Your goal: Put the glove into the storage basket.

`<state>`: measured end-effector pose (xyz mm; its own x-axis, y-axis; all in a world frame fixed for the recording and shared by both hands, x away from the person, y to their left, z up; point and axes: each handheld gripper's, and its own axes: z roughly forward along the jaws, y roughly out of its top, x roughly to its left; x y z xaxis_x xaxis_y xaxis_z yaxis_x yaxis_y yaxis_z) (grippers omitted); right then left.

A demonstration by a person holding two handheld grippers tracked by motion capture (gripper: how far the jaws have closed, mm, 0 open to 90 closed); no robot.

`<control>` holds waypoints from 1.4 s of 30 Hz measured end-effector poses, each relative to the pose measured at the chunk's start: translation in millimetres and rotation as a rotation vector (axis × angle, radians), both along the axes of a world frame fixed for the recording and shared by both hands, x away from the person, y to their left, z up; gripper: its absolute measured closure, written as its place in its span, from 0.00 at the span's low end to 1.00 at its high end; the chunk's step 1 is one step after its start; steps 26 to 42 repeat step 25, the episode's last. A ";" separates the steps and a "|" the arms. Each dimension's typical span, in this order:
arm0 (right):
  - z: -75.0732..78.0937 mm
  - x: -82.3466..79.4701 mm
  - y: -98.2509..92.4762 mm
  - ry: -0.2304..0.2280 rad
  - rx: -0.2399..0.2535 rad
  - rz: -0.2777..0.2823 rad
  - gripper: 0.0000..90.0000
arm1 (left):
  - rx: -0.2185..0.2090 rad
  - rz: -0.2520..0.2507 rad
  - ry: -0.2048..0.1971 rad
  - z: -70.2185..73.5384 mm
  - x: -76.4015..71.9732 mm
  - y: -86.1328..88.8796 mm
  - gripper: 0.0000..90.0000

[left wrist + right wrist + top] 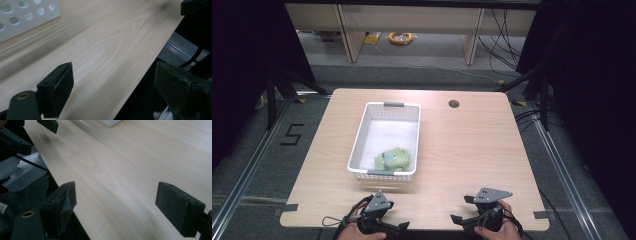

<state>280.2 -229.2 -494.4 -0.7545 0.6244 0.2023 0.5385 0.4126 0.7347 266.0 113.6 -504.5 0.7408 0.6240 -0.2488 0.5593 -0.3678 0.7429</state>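
One basket, one green bundle, two grippers on a pale wooden bench.

The white basket [362,131] runs lengthwise away from the person, with the green bundle [394,159] at its near end. The left gripper [382,227] and right gripper [462,212] sit spread and empty by the near edge, with bare bench between and to the right.

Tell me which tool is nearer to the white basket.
The left tool: it sits just below the white basket, near its front wall. The right tool is farther off, toward the table's right.
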 end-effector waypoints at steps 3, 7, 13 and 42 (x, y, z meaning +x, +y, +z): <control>-1.9 0.2 -0.1 -0.008 0.002 0.005 0.20 | 0.016 -0.014 -0.015 -1.5 1.2 0.2 0.17; -2.4 1.5 -1.4 0.010 -0.003 0.028 0.20 | 0.012 -0.014 -0.010 -2.2 0.7 -0.8 0.17; -2.5 0.6 -1.3 -0.013 -0.025 0.003 0.20 | 0.014 -0.008 -0.002 -1.5 1.3 0.4 0.17; -3.5 2.8 -2.3 0.006 -0.009 0.020 0.20 | 0.018 0.001 0.007 -2.3 3.0 1.1 0.17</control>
